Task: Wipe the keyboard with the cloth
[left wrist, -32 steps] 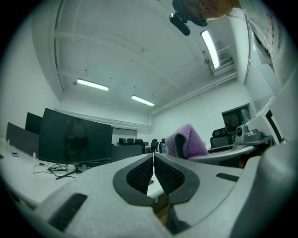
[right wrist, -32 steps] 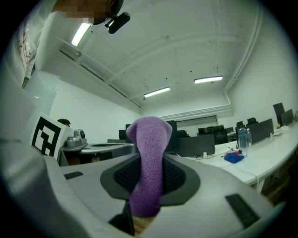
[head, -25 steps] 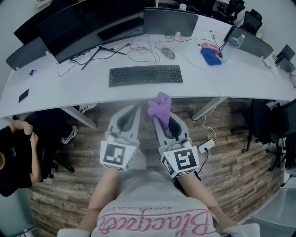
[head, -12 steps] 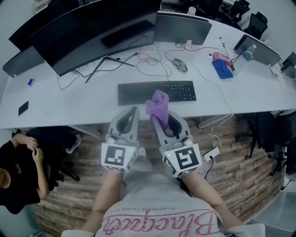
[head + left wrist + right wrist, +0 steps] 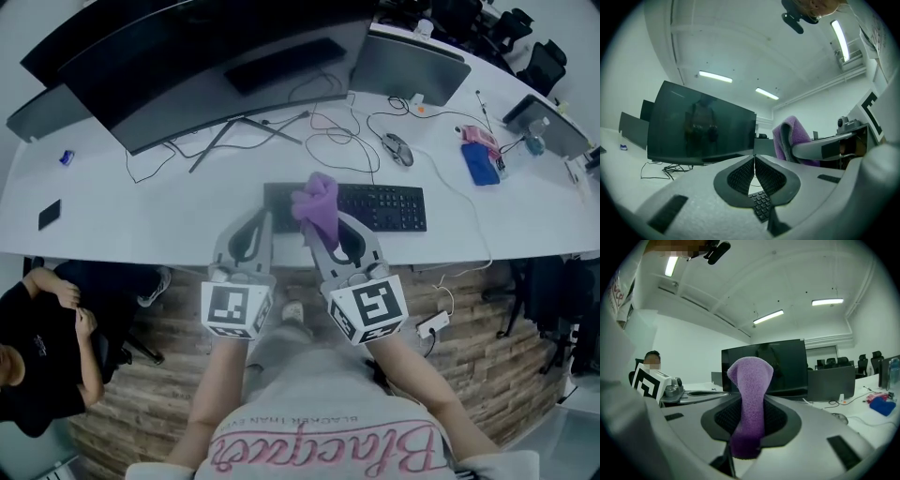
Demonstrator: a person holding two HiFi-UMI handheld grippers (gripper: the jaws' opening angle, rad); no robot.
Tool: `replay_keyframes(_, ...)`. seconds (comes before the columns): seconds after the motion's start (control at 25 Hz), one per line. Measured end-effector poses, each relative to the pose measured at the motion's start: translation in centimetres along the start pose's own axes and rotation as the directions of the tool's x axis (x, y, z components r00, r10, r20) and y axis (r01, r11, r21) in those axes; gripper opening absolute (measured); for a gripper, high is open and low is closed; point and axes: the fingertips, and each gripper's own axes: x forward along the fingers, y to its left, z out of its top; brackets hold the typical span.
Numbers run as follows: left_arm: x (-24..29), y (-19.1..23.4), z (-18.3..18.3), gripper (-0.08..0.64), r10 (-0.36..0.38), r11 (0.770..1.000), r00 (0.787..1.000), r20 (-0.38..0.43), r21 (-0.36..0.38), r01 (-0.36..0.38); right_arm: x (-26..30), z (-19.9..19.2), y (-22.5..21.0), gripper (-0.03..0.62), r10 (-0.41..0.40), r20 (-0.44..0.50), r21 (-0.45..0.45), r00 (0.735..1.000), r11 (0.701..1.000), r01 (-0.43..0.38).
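Observation:
A black keyboard (image 5: 380, 207) lies on the white desk (image 5: 141, 211) near its front edge. My right gripper (image 5: 323, 217) is shut on a purple cloth (image 5: 316, 203), which stands up in a fold over the keyboard's left part. The same purple cloth (image 5: 749, 404) fills the middle of the right gripper view, pinched between the jaws. My left gripper (image 5: 257, 223) is beside it on the left, shut with nothing held; keyboard keys (image 5: 761, 206) show through the gap beneath its jaws. The purple cloth (image 5: 794, 140) shows at right there.
A large dark monitor (image 5: 178, 66) stands behind the keyboard, with cables (image 5: 328, 127) and a mouse (image 5: 397, 148) on the desk. A blue object (image 5: 483, 161) lies far right. A seated person (image 5: 37, 361) is at lower left. Chairs (image 5: 548, 281) stand at right.
Both grippers moved forward from over the floor to over the desk's front edge; the cloth now hangs above the keyboard's left end. The jaws kept their states.

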Motion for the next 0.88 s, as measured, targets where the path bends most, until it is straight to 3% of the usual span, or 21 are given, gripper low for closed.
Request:
replay_keyframes(0.56,4.0,6.8,-5.3,0.008,0.046,0.999,0.99,-0.132,-0.001,-0.047,12.0,-5.5,0.2,0.097,0.099,-0.156,0.054,0.983,0.994,-0.092)
replay_keyframes(0.88,5.9,9.4,-8.9,0.008,0.076,0.997,0.974,-0.213,0.017,-0.074,16.3,-10.6,-0.9,0.097,0.101,-0.257,0.135,0.961,0.989,-0.068)
